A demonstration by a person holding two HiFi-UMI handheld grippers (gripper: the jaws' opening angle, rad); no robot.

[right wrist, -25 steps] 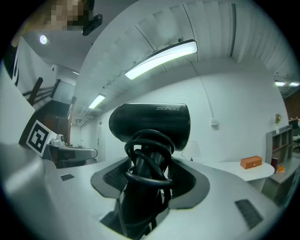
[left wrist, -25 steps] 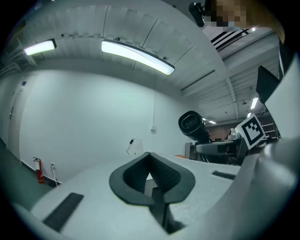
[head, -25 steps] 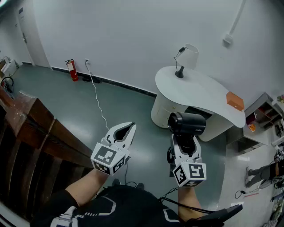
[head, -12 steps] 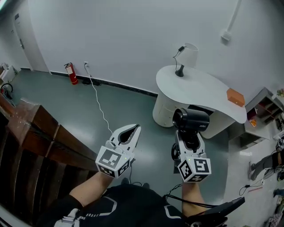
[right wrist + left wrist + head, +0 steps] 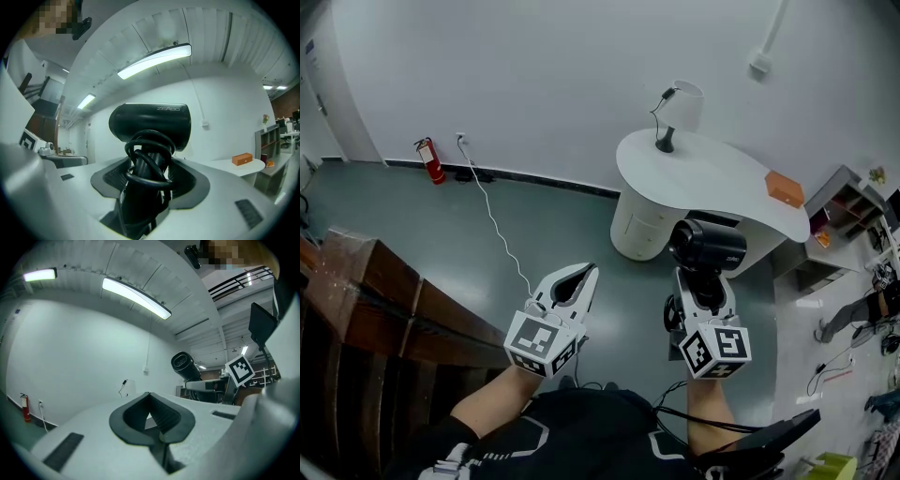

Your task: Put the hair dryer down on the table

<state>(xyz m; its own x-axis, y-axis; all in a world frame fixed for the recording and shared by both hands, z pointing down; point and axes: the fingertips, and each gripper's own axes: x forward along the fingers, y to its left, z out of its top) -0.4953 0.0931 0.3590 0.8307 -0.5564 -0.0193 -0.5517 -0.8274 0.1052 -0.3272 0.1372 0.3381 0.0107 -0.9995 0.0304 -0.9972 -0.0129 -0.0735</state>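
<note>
Here we saw the white, curved table [image 5: 712,183] standing against the wall, the biggest thing ahead of us. The hair dryer [image 5: 707,246] was not on it. It hung in the air on the near side of the table, its black barrel crosswise and overlapping the table's near edge in the head view, its handle pointing down.

The right gripper [image 5: 703,286] pinched that handle from both sides, jaws spread wide around it, pads against the black cord [image 5: 149,159] wound in loops about the handle. The barrel stood above the jaws.

The left gripper [image 5: 577,272] hovered to the left of the table and short of it, level with the right one and well apart from the hair dryer. Its jaws were pressed together at the tips, with nothing between them.

On the far end of the table stood a white lamp [image 5: 675,105]. An orange box [image 5: 785,188] lay near the table's right end. Far left of the table, by the wall, stood a red fire extinguisher [image 5: 425,159], and a white cable [image 5: 492,216] trailed across the floor.
</note>
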